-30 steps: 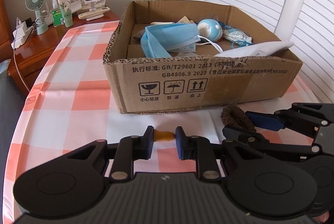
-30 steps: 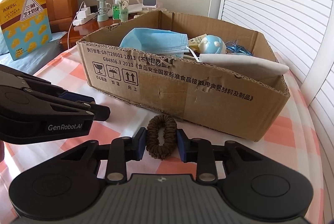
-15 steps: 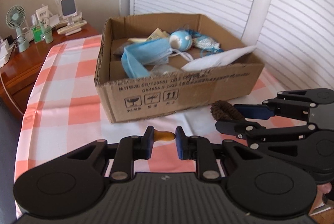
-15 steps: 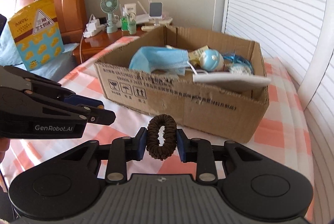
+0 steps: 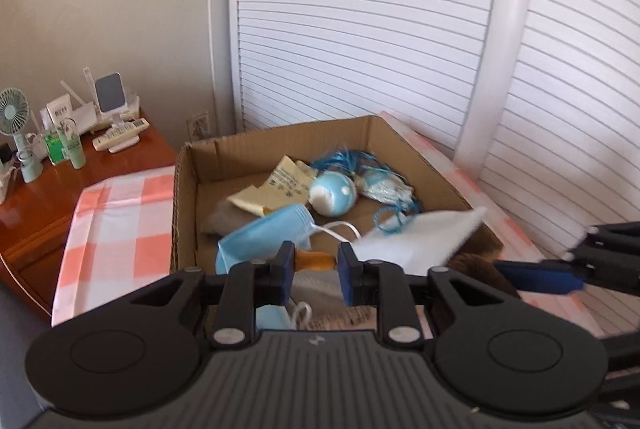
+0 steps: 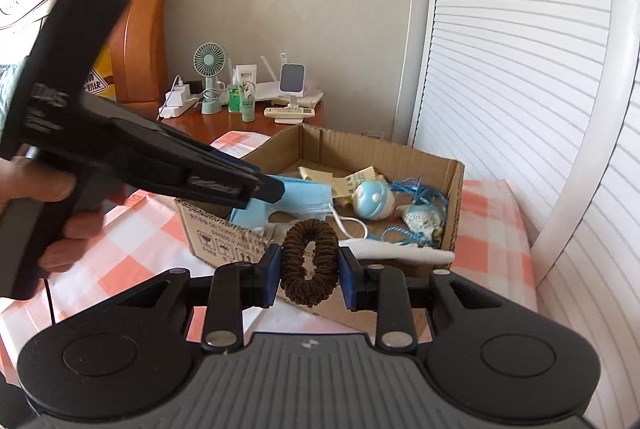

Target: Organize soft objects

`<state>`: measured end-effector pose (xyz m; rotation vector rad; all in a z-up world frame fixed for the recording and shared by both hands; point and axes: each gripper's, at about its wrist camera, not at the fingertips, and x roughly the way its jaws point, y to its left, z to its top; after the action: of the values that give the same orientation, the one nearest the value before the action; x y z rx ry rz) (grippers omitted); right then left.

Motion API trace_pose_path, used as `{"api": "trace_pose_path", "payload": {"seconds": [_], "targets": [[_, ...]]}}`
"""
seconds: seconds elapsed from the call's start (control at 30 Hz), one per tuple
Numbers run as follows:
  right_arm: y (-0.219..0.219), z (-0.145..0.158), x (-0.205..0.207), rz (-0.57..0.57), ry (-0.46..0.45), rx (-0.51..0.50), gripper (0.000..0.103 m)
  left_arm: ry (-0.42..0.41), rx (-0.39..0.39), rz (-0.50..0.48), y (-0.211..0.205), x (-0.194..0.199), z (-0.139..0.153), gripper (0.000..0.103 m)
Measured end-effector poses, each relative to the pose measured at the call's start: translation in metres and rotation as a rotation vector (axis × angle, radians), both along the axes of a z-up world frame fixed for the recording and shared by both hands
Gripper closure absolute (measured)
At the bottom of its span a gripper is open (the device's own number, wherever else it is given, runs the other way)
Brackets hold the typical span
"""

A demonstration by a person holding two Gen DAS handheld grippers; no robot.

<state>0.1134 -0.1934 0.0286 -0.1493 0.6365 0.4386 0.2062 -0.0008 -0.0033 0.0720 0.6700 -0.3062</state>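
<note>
An open cardboard box [image 5: 280,133] holds a blue face mask [image 5: 264,241], a round blue toy [image 5: 332,193], blue ribbon and a white cloth [image 5: 416,237]. My left gripper [image 5: 316,267] hangs over the box's near side. Its jaws are opening, and a small orange piece [image 5: 316,261] lies between them, with a slim gap at the right pad. My right gripper [image 6: 309,267] is shut on a brown scrunchie [image 6: 309,265], just in front of the box [image 6: 458,189]. In the right wrist view the left gripper [image 6: 264,189] reaches over the mask [image 6: 304,197].
The box sits on a pink-checked tablecloth [image 6: 492,229]. White louvred doors [image 5: 360,29] stand close behind and to the right. A wooden nightstand [image 5: 36,205] at the left carries a small fan [image 6: 209,69], bottles and a remote. A person's hand [image 6: 52,185] holds the left gripper.
Both grippers have risen and come forward, so the box's inside now lies below them. The left jaws have spread apart around the orange piece. The right still clamps the scrunchie.
</note>
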Motion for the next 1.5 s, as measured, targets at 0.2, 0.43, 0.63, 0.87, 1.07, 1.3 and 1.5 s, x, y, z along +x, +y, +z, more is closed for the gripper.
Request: {"api": "trace_pose_path", "payload": {"seconds": [0.2,0.43,0.63,0.87,1.07,1.3,1.5], "targets": [[-0.006,0.004,0.012,-0.022,-0.011,-0.013,0.069,-0.091,0.026,0.076,0.004,-0.009,-0.002,0.003],[-0.006,0.005,0.043,-0.046,-0.001,-0.004,0.068,-0.084,0.089,0.141,0.018,-0.045,-0.005,0.000],[0.003,0.004,0.083,-0.074,0.027,-0.002,0.068,-0.063,0.074,0.198,0.028,-0.064,-0.008,0.001],[0.020,-0.005,0.114,-0.123,0.079,-0.025,0.012,-0.076,0.064,0.214,0.031,-0.075,-0.002,0.001],[0.017,0.002,0.093,-0.162,0.086,-0.005,0.000,-0.094,0.081,0.217,0.029,-0.082,0.003,0.001],[0.013,0.010,0.063,-0.265,0.156,-0.063,0.000,-0.043,0.078,0.262,0.031,-0.087,0.014,0.001],[0.005,0.019,0.017,-0.365,0.189,-0.083,0.000,-0.011,0.114,0.300,0.030,-0.094,0.026,0.001]]}}
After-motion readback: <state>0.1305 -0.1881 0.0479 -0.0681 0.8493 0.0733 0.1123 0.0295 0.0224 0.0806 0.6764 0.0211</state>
